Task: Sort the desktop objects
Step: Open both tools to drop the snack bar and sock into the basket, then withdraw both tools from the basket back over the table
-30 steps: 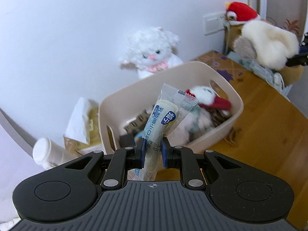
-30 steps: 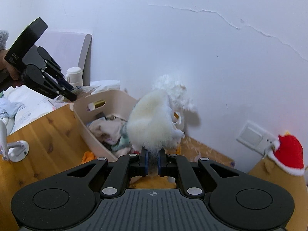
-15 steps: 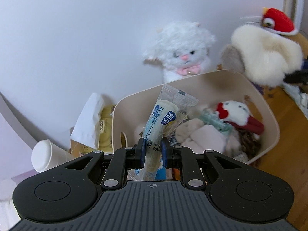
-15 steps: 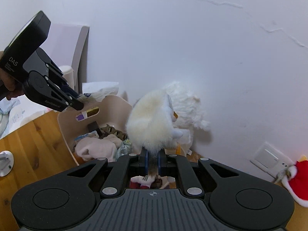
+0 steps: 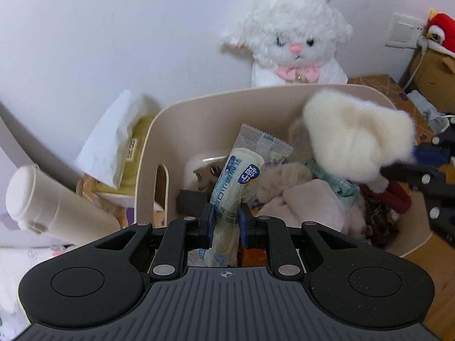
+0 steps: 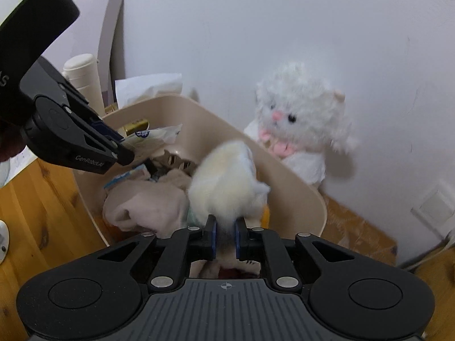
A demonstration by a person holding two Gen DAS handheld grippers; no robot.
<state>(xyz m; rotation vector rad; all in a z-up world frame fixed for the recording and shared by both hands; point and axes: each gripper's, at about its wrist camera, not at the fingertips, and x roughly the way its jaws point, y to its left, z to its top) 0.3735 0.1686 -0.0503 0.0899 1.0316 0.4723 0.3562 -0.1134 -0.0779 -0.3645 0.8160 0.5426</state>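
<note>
Both grippers are now over the beige bin, each with something to drop in.

A second ago the bin (image 5: 284, 93) sat farther off; both hands have since come down over it, so 2 items look about ready to be sorted away. The left gripper (image 5: 226, 221) is nearly closed, clamped on a clear-wrapped snack stick (image 5: 241, 176) that stands up at frame center above the bin's clutter. The right gripper (image 6: 225, 237) has jaws opening, with the cream fluffy plush (image 6: 224, 182) between the pads and not yet clearly free, low at center over the bin. A white plush cat (image 5: 295, 37) sits behind the bin against the plain white wall, a wall socket (image 6: 435, 207) at right, and the bin rests on a wooden desktop (image 6: 42, 213).
</note>
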